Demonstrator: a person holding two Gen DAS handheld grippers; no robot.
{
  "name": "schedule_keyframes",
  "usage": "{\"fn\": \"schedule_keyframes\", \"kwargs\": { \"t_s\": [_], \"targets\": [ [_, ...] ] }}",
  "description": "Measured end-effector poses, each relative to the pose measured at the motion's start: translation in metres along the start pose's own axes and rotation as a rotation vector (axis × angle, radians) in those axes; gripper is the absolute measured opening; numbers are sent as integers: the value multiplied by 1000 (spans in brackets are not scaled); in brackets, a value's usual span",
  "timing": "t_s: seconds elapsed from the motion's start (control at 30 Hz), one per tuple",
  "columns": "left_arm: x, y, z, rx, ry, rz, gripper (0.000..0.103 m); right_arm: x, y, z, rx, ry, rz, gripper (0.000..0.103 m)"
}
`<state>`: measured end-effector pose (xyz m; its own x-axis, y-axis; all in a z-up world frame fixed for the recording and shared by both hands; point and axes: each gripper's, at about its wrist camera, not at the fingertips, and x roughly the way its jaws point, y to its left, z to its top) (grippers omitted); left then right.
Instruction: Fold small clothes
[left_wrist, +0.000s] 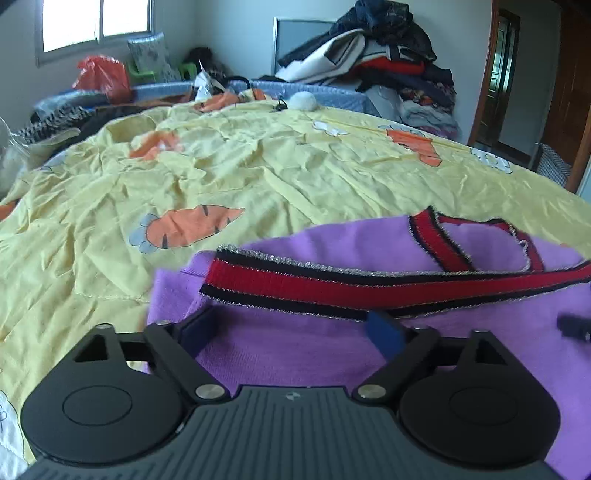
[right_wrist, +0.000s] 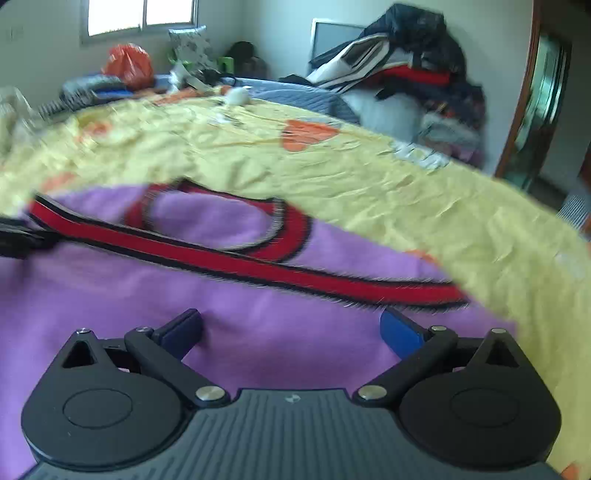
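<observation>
A small purple garment (left_wrist: 295, 347) with red-and-black striped trim (left_wrist: 369, 284) lies on a yellow carrot-print bedsheet (left_wrist: 221, 173). My left gripper (left_wrist: 295, 328) is open just above the garment's left part, its blue pads (left_wrist: 384, 332) spread apart near the trim. In the right wrist view the same purple garment (right_wrist: 258, 332) fills the foreground, with the trim (right_wrist: 258, 262) running across it. My right gripper (right_wrist: 291, 328) is open over the garment's right part, holding nothing. The other gripper's black tip (right_wrist: 22, 240) shows at the left edge.
A tall pile of dark and striped clothes (left_wrist: 388, 62) stands at the far right of the bed. An orange plastic bag (left_wrist: 103, 77), a white fluffy ball (left_wrist: 303, 101) and other clutter lie at the far edge. A wooden door (left_wrist: 517, 81) is at the right.
</observation>
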<state>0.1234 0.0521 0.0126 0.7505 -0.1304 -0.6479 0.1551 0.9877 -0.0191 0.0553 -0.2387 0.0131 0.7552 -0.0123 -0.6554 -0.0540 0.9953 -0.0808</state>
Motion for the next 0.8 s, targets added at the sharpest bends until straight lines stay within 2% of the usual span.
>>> {"fn": "schedule_keyframes", "kwargs": {
  "t_s": [0.07,0.13,0.37,0.5,0.57,0.67,0.73,0.8],
  "targets": [
    [-1,0,-2,-4,-8,7,93,8,-21,1,105,25,48,103],
    [0,0,-2,-6,-9,9,94,15,-33,3,117,17,3,103],
    [2,-1,-2,-10,-11,6,94,32,-52,15,178,37,-59,103],
    [0,0,-3,-13,-13,-1,94,4,-27,14,148,13,-118,103],
    [0,0,-3,-16,-15,-5,94,-16,-9,8,128,-21,-101,103],
    [0,0,-3,-15,-14,-6,95,-28,20,-5,100,-12,-37,103],
    [0,0,-3,-13,-14,-11,95,-21,35,-14,30,13,-51,103],
    [0,1,-3,-9,-13,-16,95,-18,25,-17,46,-3,-43,103]
  ]
}}
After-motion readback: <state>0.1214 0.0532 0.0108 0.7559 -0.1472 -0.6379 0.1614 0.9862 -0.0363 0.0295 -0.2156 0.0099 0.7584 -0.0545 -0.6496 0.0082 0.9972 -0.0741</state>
